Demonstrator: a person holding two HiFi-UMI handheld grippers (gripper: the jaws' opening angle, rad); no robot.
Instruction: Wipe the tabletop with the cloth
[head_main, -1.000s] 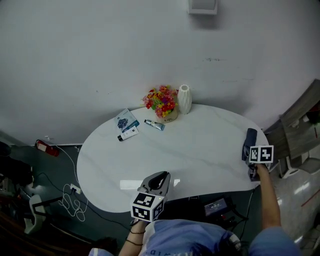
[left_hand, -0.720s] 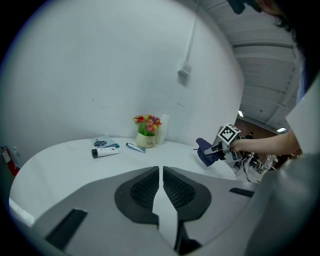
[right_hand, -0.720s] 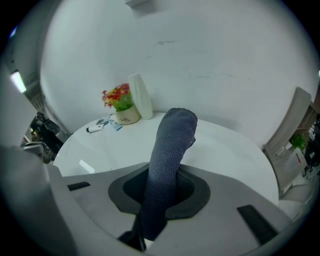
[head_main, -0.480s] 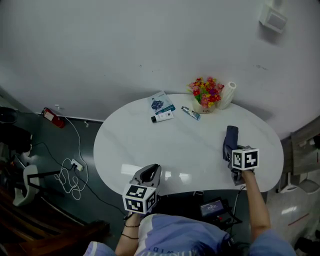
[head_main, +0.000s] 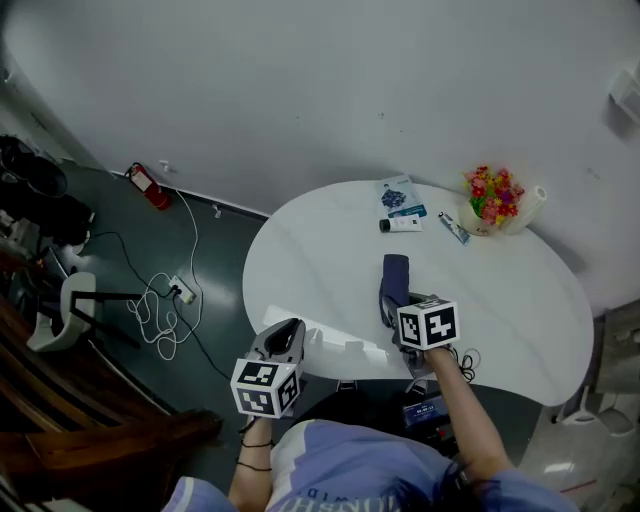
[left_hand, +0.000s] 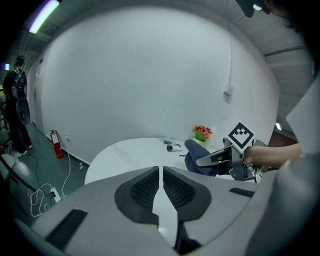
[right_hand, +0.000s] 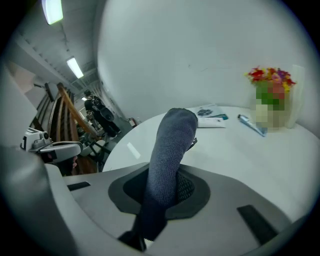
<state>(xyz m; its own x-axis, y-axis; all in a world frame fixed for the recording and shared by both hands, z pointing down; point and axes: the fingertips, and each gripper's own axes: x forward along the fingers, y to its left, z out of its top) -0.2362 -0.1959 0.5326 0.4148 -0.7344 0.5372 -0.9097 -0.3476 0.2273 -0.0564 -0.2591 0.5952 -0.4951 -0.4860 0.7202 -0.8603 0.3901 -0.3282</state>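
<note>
Jaws of the right gripper (right_hand: 162, 192) pinch the soft, limp cloth (right_hand: 172, 135) at one end; the left gripper (left_hand: 161, 187) jaws sit closed, empty

shirt (head_main: 340, 470): light blue | wrist bands (head_main: 257, 448): dark | left gripper (left_hand: 161, 171): grey

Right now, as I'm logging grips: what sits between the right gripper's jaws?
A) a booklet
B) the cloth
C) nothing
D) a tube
B: the right gripper view shows the right gripper shut on the dark blue cloth, which sticks out forward over the table.
</note>
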